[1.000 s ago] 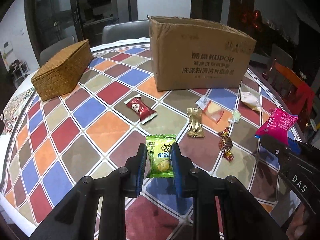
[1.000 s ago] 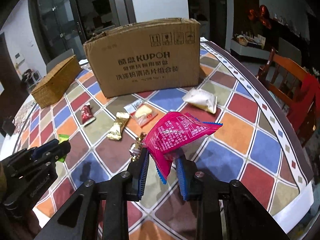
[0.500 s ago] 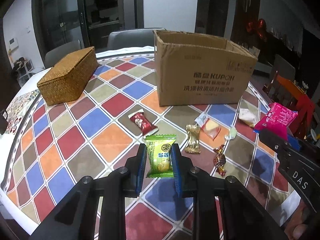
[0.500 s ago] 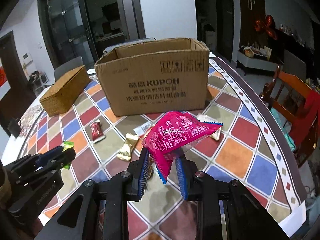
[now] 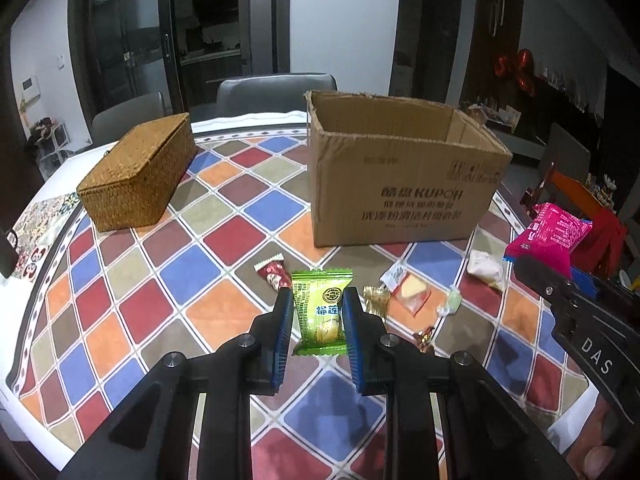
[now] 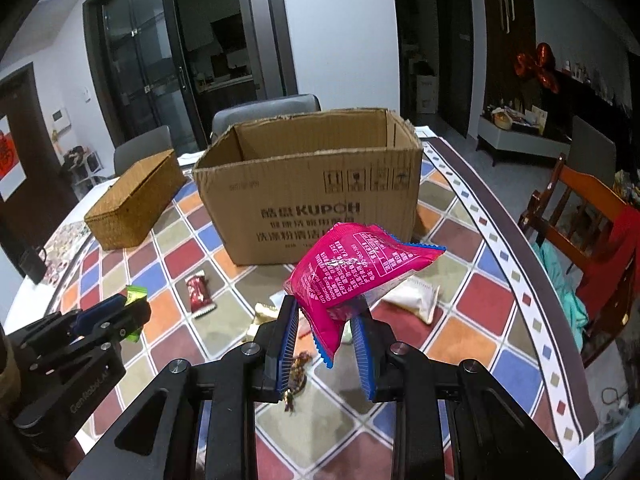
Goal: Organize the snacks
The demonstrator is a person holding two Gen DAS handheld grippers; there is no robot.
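My left gripper (image 5: 316, 304) is shut on a green snack packet (image 5: 320, 312), held upright above the checkered table. My right gripper (image 6: 326, 314) is shut on a pink snack bag (image 6: 352, 272), lifted over the table in front of the open cardboard box (image 6: 312, 200). In the left wrist view the same box (image 5: 400, 184) stands beyond the packet, and the pink bag (image 5: 548, 236) shows at the right edge. On the table lie a red candy (image 5: 274, 274), a gold candy (image 5: 376, 300), a clear-wrapped biscuit (image 5: 408, 292) and a white packet (image 5: 484, 268).
A woven wicker box (image 5: 136, 172) with its lid on sits at the table's far left. Grey chairs (image 5: 276, 88) stand behind the table; a wooden chair (image 6: 580, 216) with red cloth is at the right. The colourful tablecloth (image 5: 132, 312) is bare at the near left.
Both grippers have risen with their packets, so the box's open top and inner walls now show. The table and loose candies look farther below.
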